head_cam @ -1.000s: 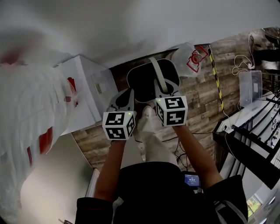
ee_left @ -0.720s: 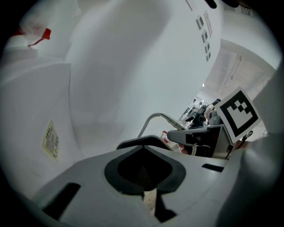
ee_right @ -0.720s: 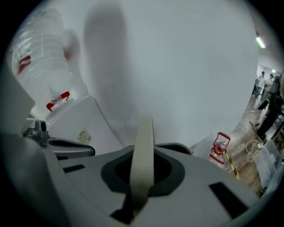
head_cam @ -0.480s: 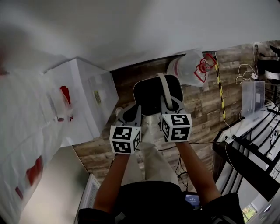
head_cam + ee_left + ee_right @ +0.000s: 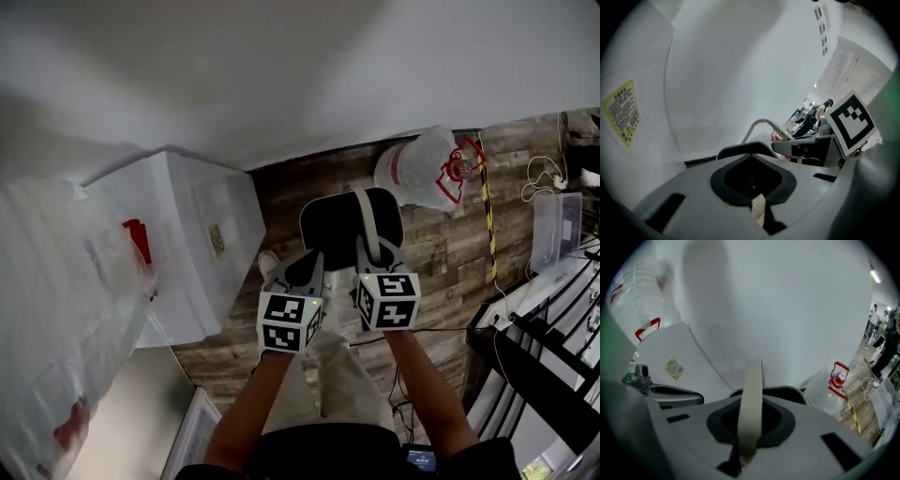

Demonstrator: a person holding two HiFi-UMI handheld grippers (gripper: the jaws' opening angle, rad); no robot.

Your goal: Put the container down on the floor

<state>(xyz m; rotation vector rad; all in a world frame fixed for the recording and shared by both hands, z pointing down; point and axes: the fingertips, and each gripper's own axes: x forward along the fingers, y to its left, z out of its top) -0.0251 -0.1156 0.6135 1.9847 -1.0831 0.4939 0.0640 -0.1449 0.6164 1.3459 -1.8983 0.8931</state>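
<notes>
Wood-plank floor [image 5: 441, 253] well below, white box [image 5: 202, 244] standing to the left. Dark oval container [image 5: 337, 217] held in mid-air above the planks, not yet down. Looks stiff-walled and probably light, apt to swing under its pale strap handle [image 5: 367, 217]; best gripped at that strap and steadied at the rim. Right tool [image 5: 373, 255] clenched on the strap. Left tool [image 5: 305, 267] clamped onto a pale sliver at the container's near edge, seemingly its rim.
</notes>
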